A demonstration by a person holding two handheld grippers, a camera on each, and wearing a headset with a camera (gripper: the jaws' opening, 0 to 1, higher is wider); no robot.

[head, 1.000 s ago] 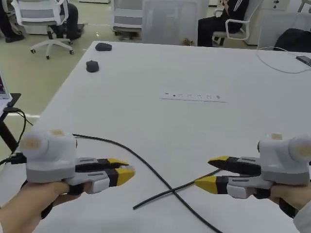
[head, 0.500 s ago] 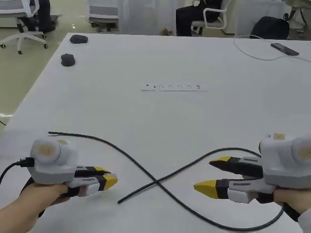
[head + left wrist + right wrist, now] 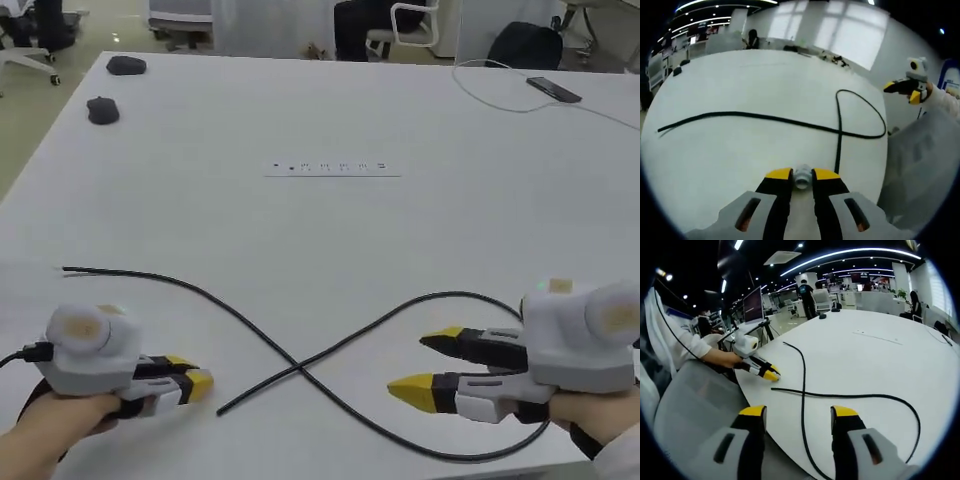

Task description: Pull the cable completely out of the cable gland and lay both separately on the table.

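A long black cable lies loose on the white table, crossing itself in a loop near the front edge; it also runs through the left gripper view and the right gripper view. My left gripper sits at the front left, shut on a small grey cable gland, just left of the cable's free end. The cable is apart from the gland. My right gripper hovers open over the loop at the front right, holding nothing. Each gripper shows in the other's view: the left gripper, the right gripper.
Two dark computer mice lie at the table's far left. A flush socket strip sits mid-table. A phone with a white lead lies far right. Chairs and seated people stand beyond the far edge.
The head view has swung right, bringing the cable's loop into sight. My left gripper has drawn back toward the near edge, still shut. The right gripper stays open.
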